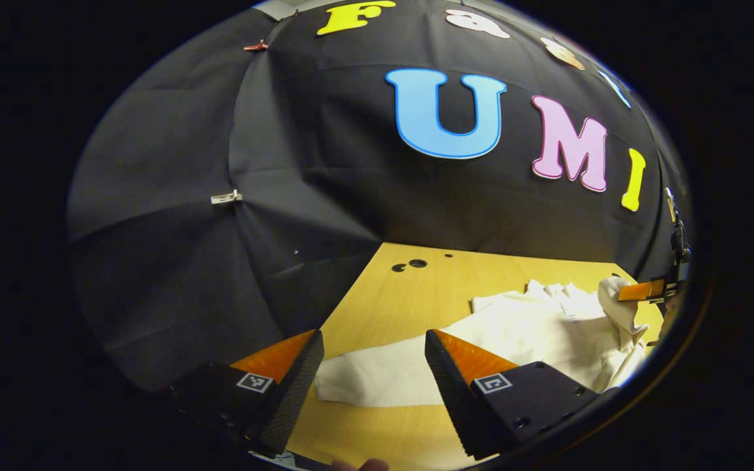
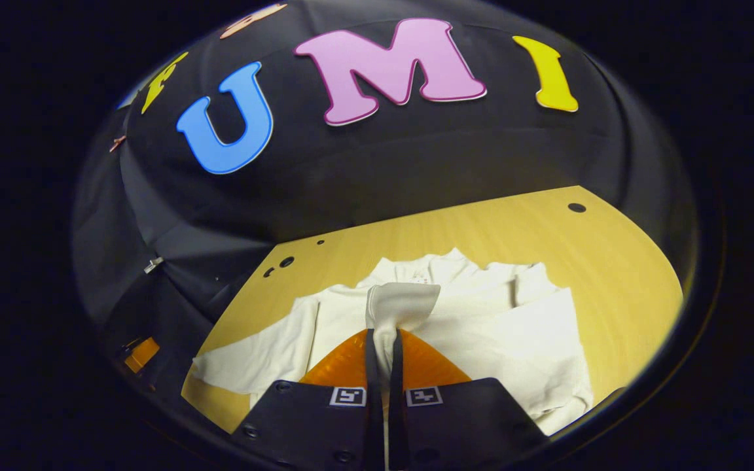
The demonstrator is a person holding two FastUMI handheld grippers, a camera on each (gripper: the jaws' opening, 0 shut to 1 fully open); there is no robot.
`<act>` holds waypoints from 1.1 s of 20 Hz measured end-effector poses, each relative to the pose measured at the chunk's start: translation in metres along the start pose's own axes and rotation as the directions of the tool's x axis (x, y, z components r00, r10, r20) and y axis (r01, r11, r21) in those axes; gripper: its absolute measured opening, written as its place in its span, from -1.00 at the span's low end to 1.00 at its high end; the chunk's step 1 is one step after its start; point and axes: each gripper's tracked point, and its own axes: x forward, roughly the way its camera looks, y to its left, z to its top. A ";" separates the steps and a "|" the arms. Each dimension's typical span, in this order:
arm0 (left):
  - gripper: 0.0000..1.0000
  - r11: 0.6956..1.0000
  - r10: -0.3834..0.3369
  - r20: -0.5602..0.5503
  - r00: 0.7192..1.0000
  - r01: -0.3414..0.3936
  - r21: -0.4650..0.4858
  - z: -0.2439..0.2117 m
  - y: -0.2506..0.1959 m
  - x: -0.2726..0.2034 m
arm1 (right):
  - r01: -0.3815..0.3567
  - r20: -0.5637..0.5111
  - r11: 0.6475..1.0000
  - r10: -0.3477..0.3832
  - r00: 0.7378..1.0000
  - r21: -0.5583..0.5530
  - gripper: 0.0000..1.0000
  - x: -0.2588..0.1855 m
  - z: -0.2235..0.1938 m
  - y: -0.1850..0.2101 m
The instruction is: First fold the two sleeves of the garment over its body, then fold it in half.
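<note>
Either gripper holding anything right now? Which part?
The right gripper is shut on the white garment, pinching a sleeve end. The left gripper is open, holding nothing.

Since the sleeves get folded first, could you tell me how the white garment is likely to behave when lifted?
Probably floppy: the sleeve end pinched in the right claw droops over above its fingers. The garment looks thin and light, lying creased on the wooden table, so it should drag and bunch rather than slide as one piece. The left claw stands open over the other sleeve.
</note>
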 end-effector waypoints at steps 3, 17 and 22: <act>0.91 0.999 0.035 -0.034 0.999 -0.035 -0.008 -0.020 0.019 0.001 | -0.030 -0.063 0.999 0.028 0.998 -0.022 -0.86 0.019 -0.027 0.022; 0.91 0.998 0.069 -0.192 0.979 -0.067 0.014 -0.087 0.037 0.045 | 0.003 -0.296 0.995 -0.033 0.955 -0.102 -0.70 0.059 -0.119 0.033; 0.92 0.996 0.086 -0.253 0.964 -0.087 0.010 -0.100 0.043 0.053 | -0.018 -0.275 0.996 -0.006 0.962 -0.083 0.22 0.048 -0.108 0.038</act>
